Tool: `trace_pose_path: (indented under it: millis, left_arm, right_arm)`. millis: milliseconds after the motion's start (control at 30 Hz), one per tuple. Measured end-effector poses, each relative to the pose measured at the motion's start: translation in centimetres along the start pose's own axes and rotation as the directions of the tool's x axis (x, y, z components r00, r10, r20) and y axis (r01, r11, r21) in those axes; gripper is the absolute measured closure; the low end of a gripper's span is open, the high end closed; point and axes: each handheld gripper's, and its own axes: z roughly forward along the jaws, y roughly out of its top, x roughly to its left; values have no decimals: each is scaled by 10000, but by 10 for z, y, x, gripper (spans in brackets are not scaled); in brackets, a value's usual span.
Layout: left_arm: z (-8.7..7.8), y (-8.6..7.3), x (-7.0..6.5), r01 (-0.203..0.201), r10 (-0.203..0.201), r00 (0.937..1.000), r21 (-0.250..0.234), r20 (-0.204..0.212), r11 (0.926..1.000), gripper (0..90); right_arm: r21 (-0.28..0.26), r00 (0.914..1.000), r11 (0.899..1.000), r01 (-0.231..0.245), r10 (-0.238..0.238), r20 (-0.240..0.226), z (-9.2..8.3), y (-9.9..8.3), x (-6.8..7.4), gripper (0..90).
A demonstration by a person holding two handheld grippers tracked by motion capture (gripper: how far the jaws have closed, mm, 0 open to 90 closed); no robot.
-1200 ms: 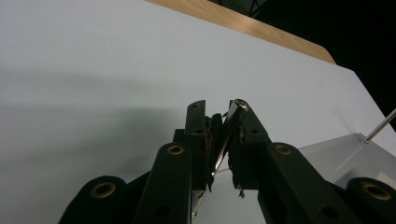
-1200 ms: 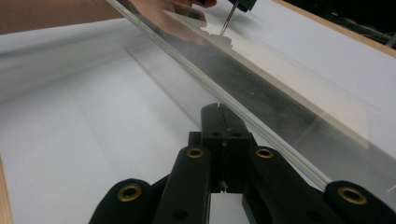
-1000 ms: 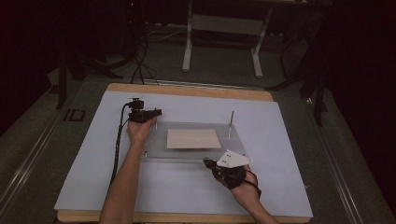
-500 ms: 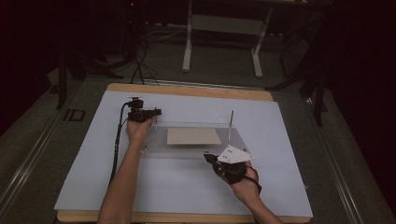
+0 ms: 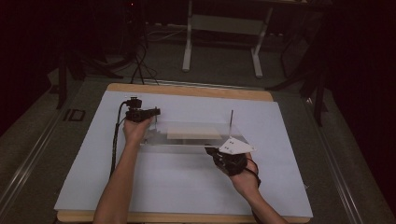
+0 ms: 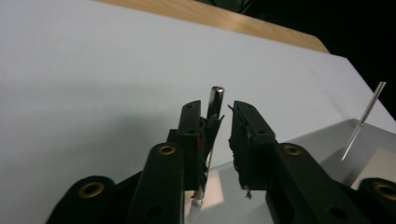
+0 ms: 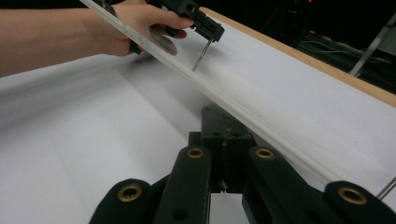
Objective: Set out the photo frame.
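Plainly, the main risk was judged to lie at the left pin (image 6: 215,95), which was seen standing upright at the far left corner of the clear plate (image 5: 187,144), between the jaws of the left tongs (image 6: 224,116). Those jaws had just been opening and were found parted by a narrow gap. The pin was held close against one pad and stood apart from the other, so it was no longer pinched. If the pin had not been seated fully in its hole, it could be tipped or dragged out as the tongs were drawn away, the more so because frayed padding was seen beside it. The right tongs (image 7: 224,133) were seen pressed together at the near right edge of the plate. Whether that edge was actually pinched between them could not be told. Any lift or nudge there could be passed through the plate, so that the pale board (image 5: 194,133) lying on it was slid, or the second pin (image 5: 231,121) at the far right was disturbed. The plate itself was placed mid-desk (image 5: 187,186) on the white sheet.
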Motion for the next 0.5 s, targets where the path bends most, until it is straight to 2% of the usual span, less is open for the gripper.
trace_pose_path:
  millis: [300, 500]
  left_arm:
    - [-10, 3, -1, -451, 452, 9989, -136, 88, 9989, 672]
    - [-23, 5, -3, -945, 951, 9952, -288, 223, 9951, 639]
  right_arm:
    - [-125, 9999, 9999, -75, 76, 99, 2, 8, -6, 900]
    - [-186, 9997, 9998, -70, 74, 211, 4, 15, -11, 900]
